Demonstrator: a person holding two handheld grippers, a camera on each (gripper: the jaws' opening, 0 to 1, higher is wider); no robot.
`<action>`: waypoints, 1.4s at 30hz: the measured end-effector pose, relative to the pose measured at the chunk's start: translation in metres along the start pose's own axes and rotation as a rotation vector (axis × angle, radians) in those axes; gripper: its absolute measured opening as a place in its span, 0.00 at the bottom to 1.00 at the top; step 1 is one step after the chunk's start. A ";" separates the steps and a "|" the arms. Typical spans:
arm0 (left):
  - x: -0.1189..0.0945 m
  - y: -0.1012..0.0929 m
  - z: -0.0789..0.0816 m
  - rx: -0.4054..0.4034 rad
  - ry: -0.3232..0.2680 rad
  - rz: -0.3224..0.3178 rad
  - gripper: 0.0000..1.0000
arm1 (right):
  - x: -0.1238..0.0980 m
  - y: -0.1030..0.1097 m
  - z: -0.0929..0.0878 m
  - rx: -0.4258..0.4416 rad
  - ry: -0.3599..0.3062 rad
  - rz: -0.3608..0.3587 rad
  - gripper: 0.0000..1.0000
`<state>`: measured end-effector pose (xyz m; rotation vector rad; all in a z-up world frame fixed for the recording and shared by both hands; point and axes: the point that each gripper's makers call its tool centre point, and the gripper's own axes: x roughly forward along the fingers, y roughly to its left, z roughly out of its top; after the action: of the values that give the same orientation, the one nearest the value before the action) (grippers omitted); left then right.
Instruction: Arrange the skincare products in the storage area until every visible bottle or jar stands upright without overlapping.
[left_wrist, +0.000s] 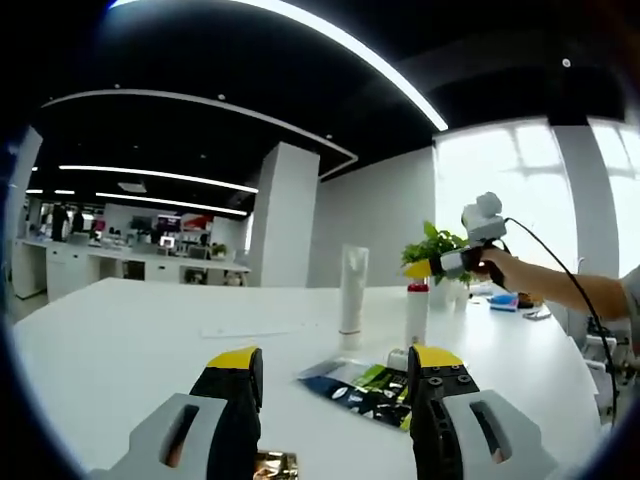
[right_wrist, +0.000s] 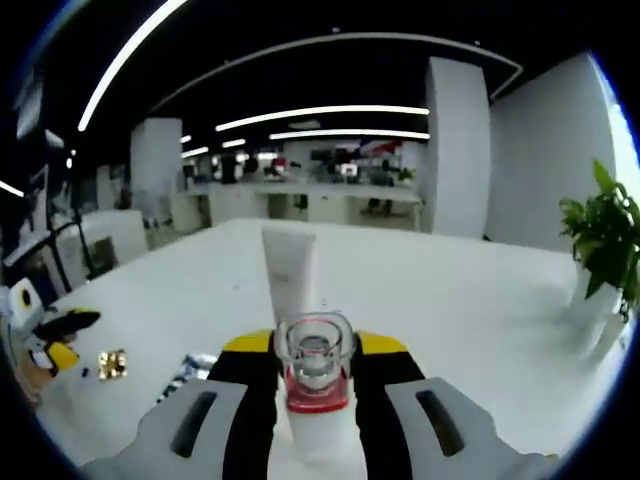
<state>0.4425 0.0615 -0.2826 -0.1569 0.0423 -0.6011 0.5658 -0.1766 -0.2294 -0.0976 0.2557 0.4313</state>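
No legible labels. Right gripper (right_wrist: 314, 372) clamps the white cylindrical bottle (right_wrist: 314, 400) with red collar and clear cap, upright on the glossy white table (right_wrist: 450, 290). White tube (right_wrist: 288, 270) stands behind. Left gripper (left_wrist: 335, 372) is open, empty.

The left claw (left_wrist: 335, 372) hangs open over the white table (left_wrist: 130, 330), facing an upright tube (left_wrist: 353, 289) and bottle (left_wrist: 417, 314).

gold packet (left_wrist: 274, 465): cut by bottom edge | bottle (right_wrist: 315, 400): base hidden between jaws | dark pouch (left_wrist: 362, 388): print unreadable, corner behind jaw
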 end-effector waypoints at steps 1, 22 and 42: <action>0.000 0.000 -0.001 0.000 0.002 0.001 0.60 | -0.001 0.000 -0.001 -0.006 -0.002 -0.002 0.27; 0.002 -0.003 -0.007 0.022 0.024 -0.002 0.60 | -0.001 0.001 -0.082 -0.019 0.144 0.018 0.29; 0.007 0.003 -0.022 0.038 0.073 0.018 0.60 | 0.048 -0.021 -0.101 0.089 0.107 -0.156 0.26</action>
<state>0.4478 0.0571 -0.3043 -0.0977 0.1027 -0.5896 0.5947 -0.1915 -0.3383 -0.0526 0.3694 0.2591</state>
